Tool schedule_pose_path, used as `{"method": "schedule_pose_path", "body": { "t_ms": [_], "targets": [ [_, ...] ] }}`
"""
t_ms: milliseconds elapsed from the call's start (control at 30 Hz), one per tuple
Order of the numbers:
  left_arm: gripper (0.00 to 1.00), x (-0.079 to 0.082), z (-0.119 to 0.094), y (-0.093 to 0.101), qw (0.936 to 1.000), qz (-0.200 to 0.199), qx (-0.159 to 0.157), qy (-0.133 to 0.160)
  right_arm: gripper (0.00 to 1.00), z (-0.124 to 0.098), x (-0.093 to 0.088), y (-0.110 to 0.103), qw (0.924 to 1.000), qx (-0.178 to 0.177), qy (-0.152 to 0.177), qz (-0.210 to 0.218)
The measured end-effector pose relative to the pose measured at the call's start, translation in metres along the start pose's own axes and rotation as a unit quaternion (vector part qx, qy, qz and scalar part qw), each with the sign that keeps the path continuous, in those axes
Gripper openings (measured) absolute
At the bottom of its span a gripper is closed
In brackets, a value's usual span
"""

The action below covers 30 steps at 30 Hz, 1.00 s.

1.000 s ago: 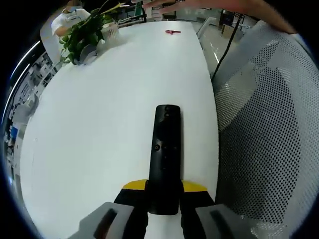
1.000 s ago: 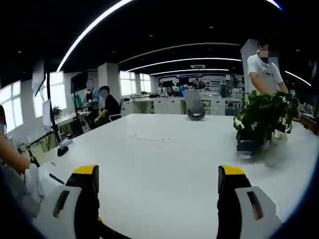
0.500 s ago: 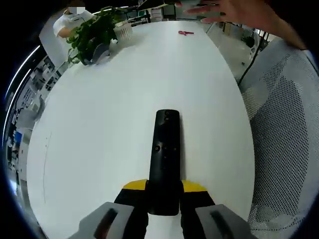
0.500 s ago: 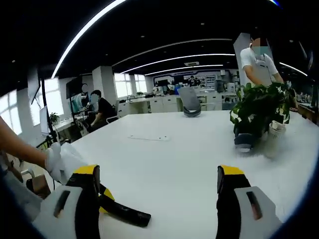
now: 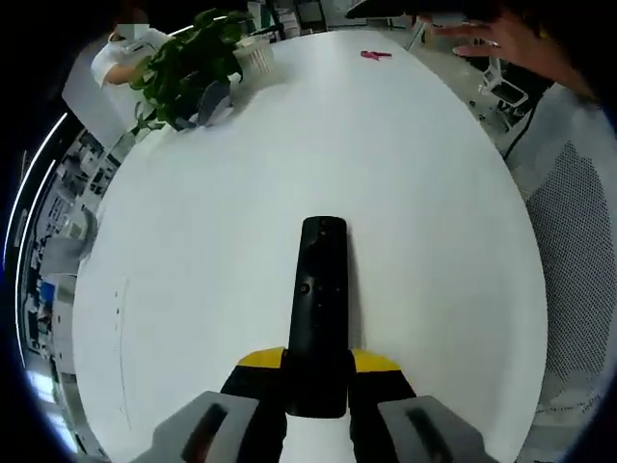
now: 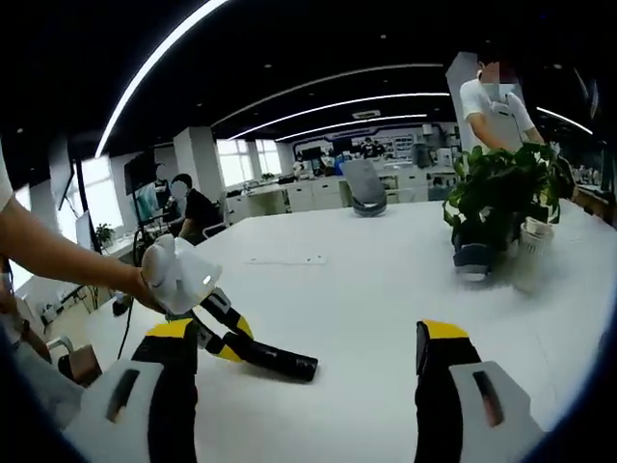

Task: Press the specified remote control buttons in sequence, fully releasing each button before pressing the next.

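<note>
Remote (image 5: 321, 309): long, slim, black, glossy; a round ring near its far end, one small round button about halfway along, other buttons too small to tell. Left gripper (image 5: 318, 386) clamped on its near end, yellow-tipped jaws at either side, remote pointing straight out over the white bench (image 5: 212, 251), raised off the surface. In the right gripper view the same remote (image 6: 275, 361) juts rightward from the left gripper (image 6: 228, 340), low above the bench (image 6: 386, 289) near its left edge, a hand (image 6: 145, 285) on the white grip. Right gripper (image 6: 299, 386) open, jaws well apart, nothing between them. Plant (image 5: 183, 63) near the bench's far left edge; also seen at far right in the right gripper view (image 6: 496, 198). Small red item (image 5: 376, 55) at the far edge, too small to identify. A hand (image 5: 501, 39) reaches in at the far right corner. Against half a second ago: remote sits the same in the left jaws; in the right gripper view it now reaches further in from the left, with more of the left gripper and arm showing.
</note>
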<state>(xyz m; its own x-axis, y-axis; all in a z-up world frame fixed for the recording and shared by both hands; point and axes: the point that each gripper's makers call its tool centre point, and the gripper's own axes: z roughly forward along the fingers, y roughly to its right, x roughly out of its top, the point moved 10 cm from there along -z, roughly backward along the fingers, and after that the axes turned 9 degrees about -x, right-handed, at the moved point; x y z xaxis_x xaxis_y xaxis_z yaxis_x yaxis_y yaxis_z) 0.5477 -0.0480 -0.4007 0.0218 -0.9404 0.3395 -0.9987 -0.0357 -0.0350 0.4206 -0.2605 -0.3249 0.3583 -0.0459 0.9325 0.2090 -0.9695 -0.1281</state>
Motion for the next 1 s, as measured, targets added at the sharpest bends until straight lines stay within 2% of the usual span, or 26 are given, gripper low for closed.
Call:
{"method": "schedule_pose_path", "body": {
  "t_ms": [367,667,800,1000],
  "targets": [
    [0.22,0.000,-0.005,-0.057,0.9995,0.013,0.021,-0.019,0.99,0.001,-0.004,-0.001,0.9999,0.000,-0.012,-0.001],
    [0.23,-0.005,0.003,-0.103,0.9991,0.009,0.029,-0.031,0.97,0.004,-0.008,-0.001,0.9996,0.004,-0.029,-0.005],
    [0.23,-0.005,0.001,-0.107,0.9987,0.011,0.031,-0.038,0.97,0.003,-0.009,0.001,0.9995,-0.002,-0.030,-0.007],
    [0.23,-0.008,0.010,-0.114,0.9980,0.019,0.025,-0.054,0.97,0.004,-0.010,0.003,0.9994,-0.005,-0.034,-0.005]
  ]
}}
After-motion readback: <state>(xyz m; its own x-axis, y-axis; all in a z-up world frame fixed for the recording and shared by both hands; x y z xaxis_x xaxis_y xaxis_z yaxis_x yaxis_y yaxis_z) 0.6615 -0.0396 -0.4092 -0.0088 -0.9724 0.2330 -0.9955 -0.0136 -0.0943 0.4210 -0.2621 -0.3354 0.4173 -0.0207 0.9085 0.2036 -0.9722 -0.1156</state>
